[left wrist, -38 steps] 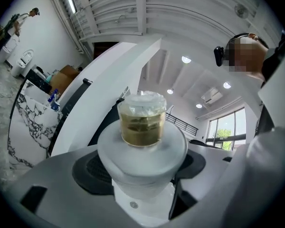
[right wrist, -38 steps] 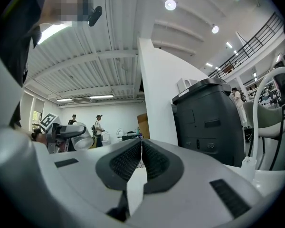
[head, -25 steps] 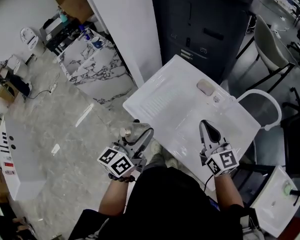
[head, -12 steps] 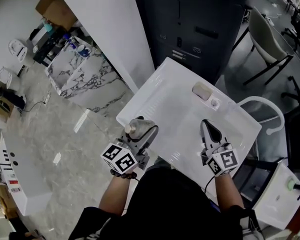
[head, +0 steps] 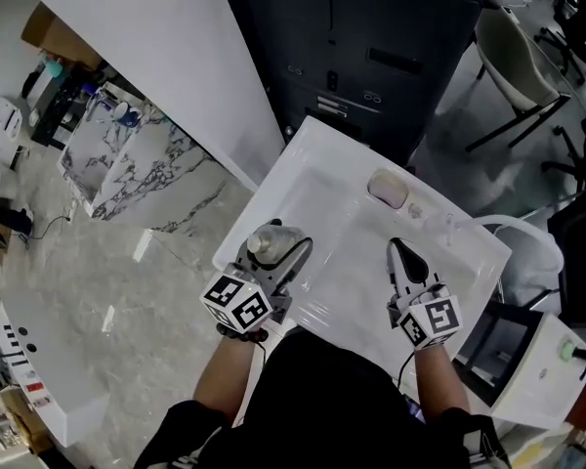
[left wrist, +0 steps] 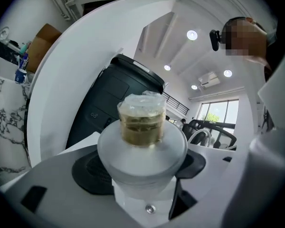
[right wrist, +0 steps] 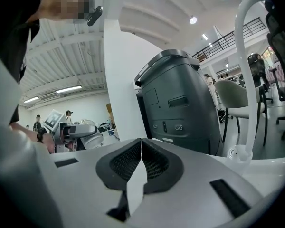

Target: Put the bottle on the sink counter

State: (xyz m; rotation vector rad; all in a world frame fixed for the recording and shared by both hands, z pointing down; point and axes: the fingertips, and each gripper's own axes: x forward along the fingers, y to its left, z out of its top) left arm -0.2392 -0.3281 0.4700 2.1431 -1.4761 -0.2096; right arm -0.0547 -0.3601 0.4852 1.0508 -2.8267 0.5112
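Note:
The bottle (head: 266, 240) is frosted white with a clear capped neck of amber liquid. My left gripper (head: 276, 258) is shut on its body and holds it upright over the near-left part of the white sink counter (head: 317, 198). In the left gripper view the bottle (left wrist: 141, 137) fills the gap between the black pads (left wrist: 89, 175). My right gripper (head: 402, 260) hovers over the counter's near-right part, shut with nothing in it. The right gripper view shows that gripper (right wrist: 141, 161) with its pads pressed together.
A beige soap-like piece (head: 388, 188) lies at the counter's far side. A white curved faucet (head: 527, 234) rises at its right end. A dark grey cabinet (head: 371, 47) stands behind the counter, a chair (head: 513, 57) to the right. Marble floor (head: 107, 262) lies to the left.
Both grippers have moved forward over the sink counter. The bottle travelled with the left gripper from above the floor to above the counter's near-left part.

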